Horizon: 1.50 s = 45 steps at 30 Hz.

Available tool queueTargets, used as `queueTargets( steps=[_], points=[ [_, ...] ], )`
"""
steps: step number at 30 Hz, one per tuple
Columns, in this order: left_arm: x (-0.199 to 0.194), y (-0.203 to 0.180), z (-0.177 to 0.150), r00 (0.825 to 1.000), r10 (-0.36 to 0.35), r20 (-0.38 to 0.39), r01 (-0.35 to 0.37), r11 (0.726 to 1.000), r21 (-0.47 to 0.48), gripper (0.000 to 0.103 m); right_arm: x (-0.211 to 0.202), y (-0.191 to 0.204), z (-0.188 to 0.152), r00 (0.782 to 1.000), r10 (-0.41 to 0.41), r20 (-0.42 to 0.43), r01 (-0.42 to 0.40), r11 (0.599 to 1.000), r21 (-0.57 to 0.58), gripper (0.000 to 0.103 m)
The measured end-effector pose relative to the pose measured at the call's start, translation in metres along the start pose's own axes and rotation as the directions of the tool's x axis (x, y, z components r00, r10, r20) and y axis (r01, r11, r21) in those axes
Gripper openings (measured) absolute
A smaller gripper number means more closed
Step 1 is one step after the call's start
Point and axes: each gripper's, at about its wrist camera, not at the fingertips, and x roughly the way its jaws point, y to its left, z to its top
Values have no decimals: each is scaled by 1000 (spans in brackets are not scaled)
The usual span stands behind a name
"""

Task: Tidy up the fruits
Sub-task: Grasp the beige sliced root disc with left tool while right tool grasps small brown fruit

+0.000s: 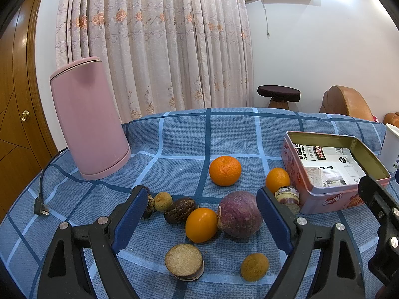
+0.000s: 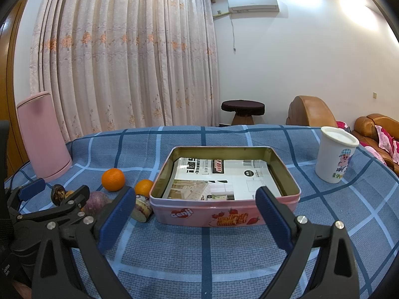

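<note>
Fruits lie on the blue checked cloth. In the left wrist view my left gripper (image 1: 202,206) is open and empty, its jaws either side of a small orange fruit (image 1: 201,225), a purple round fruit (image 1: 240,214) and a dark brown fruit (image 1: 180,210). A mandarin (image 1: 225,171) and a second orange (image 1: 277,180) lie beyond. A cut dark fruit (image 1: 184,261) and a brownish longan (image 1: 254,266) lie nearer. The pink open tin (image 1: 331,194) stands at the right. My right gripper (image 2: 194,201) is open and empty just in front of the tin (image 2: 224,211).
A pink kettle (image 1: 89,119) with a loose plug (image 1: 41,208) stands at the back left. A white lidded cup (image 2: 335,157) stands right of the tin. A cut sugarcane piece (image 2: 142,206) lies by the tin's left corner. The tin holds printed paper (image 2: 224,179).
</note>
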Motion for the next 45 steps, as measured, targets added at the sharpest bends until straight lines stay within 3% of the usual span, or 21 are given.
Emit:
queueTargets(
  steps=[6, 10, 15, 18, 22, 24, 27, 30, 37, 40, 45],
  points=[
    [-3, 2, -3, 1000, 0, -3, 0, 1000, 11, 90, 4, -1, -2, 1000, 22, -20, -22, 1000, -1, 99],
    [-11, 17, -11, 1000, -10, -12, 10, 1000, 15, 90, 7, -1, -3, 996, 79, -41, -79, 997, 2, 96],
    [-20, 46, -28, 995, 19, -99, -20, 1000, -5, 90, 14, 15, -7, 974, 195, -117, -203, 978, -56, 65],
    [-23, 52, -37, 990, 19, -141, -15, 999, 28, 90, 14, 31, -12, 944, 285, -165, -303, 948, -97, 62],
    [-27, 52, -43, 982, -54, -180, 62, 998, 35, 90, 14, 56, -23, 875, 406, -265, -451, 882, -138, 58],
    [-26, 52, -43, 976, -93, -199, 99, 995, 18, 89, 15, 66, -27, 864, 415, -284, -470, 868, -162, 54],
    [-22, 53, -43, 974, -82, -210, 88, 996, 22, 89, 27, 74, -30, 838, 416, -353, -492, 855, -161, 51],
    [-16, 55, -42, 966, -94, -241, 99, 995, 10, 89, 39, 76, -34, 798, 436, -415, -525, 841, -127, 49],
    [-10, 52, -31, 974, -61, -219, 82, 992, 91, 85, 53, 80, -40, 727, 457, -512, -576, 812, -94, 36],
    [-12, 54, -29, 970, -97, -224, 116, 990, 76, 80, 54, 79, -40, 723, 458, -517, -576, 813, -85, 35],
    [-12, 57, -26, 955, -173, -239, 181, 983, 12, 80, 50, 79, -41, 736, 441, -514, -563, 820, -102, 31]
  ],
)
